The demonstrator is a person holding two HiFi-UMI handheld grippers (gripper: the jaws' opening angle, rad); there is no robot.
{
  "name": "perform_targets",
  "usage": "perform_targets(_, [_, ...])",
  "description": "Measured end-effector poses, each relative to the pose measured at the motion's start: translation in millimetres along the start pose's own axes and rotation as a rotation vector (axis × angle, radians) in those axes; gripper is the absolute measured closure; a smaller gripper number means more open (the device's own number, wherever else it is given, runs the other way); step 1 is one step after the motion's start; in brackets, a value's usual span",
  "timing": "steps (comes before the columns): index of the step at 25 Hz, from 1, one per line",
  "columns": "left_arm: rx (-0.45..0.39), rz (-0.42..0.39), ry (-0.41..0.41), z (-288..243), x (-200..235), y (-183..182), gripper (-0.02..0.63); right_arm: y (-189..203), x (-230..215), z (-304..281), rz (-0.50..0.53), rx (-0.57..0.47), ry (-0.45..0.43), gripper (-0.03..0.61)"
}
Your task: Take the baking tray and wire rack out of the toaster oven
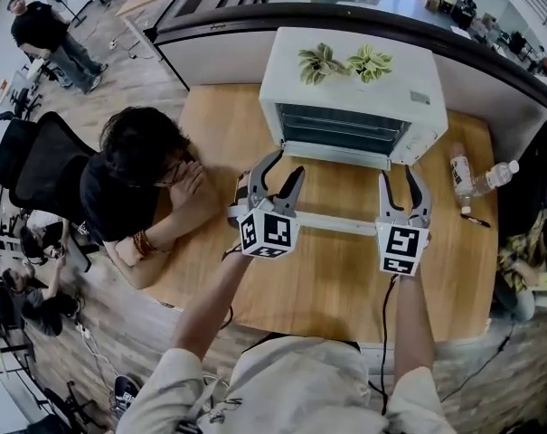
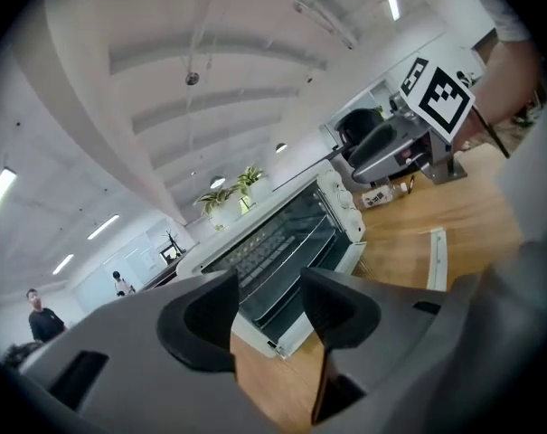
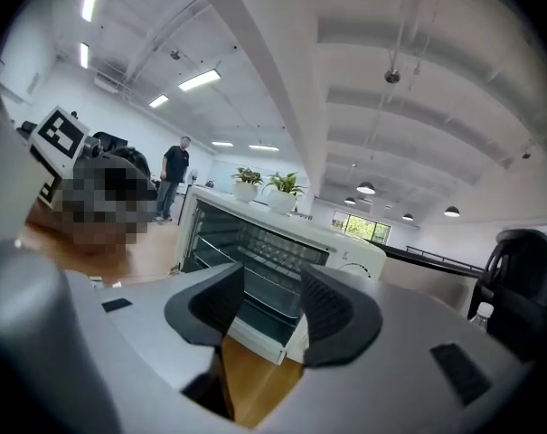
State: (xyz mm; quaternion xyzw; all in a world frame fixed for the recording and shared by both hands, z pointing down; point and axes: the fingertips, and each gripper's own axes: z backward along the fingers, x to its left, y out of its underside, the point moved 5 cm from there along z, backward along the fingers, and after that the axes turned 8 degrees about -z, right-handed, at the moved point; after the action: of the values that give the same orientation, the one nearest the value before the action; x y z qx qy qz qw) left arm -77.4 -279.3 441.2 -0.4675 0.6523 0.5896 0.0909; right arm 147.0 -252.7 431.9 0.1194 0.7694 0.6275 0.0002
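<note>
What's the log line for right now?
stage: pre-grasp | left gripper: jaws open, empty | right gripper: jaws open, empty | toaster oven: door open | rack, tray: inside

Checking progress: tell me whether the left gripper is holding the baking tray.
No, the left gripper has its jaws apart with nothing between them, short of the toaster oven.

The person wears a pale cream shirt (image 1: pixel 291 382) with loose sleeves (image 1: pixel 160 391). The left gripper (image 1: pixel 287 164) and right gripper (image 1: pixel 399 175) are grey, each with curved, dark-padded fingers (image 1: pixel 293 188) and a cube (image 1: pixel 268 233) of black-and-white square markers. A thin black cable (image 1: pixel 384 324) trails from the right one toward six o'clock.
</note>
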Motion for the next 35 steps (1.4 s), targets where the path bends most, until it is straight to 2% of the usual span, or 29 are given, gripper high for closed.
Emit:
perform_targets(7, [0.052, -0.207, 0.048, -48.9, -11.1, 2.8, 0.403, 20.5, 8.7, -48.2, 0.306, 0.076, -0.031, 0.377])
perform_targets(18, [0.105, -0.549, 0.107, -117.9, -21.4, 16.4, 0.430, 36.9, 20.2, -107.2, 0.633, 0.200, -0.078, 0.405])
perform_targets(23, [0.167, -0.583, 0.130, -144.5, -24.3, 24.6, 0.430, 47.1, 22.3, -132.7, 0.781, 0.265, -0.088, 0.428])
perform_targets(30, [0.228, -0.642, 0.112, -171.5, -31.2, 32.2, 0.430, 54.0, 21.6, -160.2, 0.958, 0.283, -0.056, 0.433])
perform_targets(35, [0.271, -0.649, 0.081, -184.2, -29.9, 35.2, 0.430, 61.7, 22.9, -173.8, 1.000, 0.307, -0.044, 0.436])
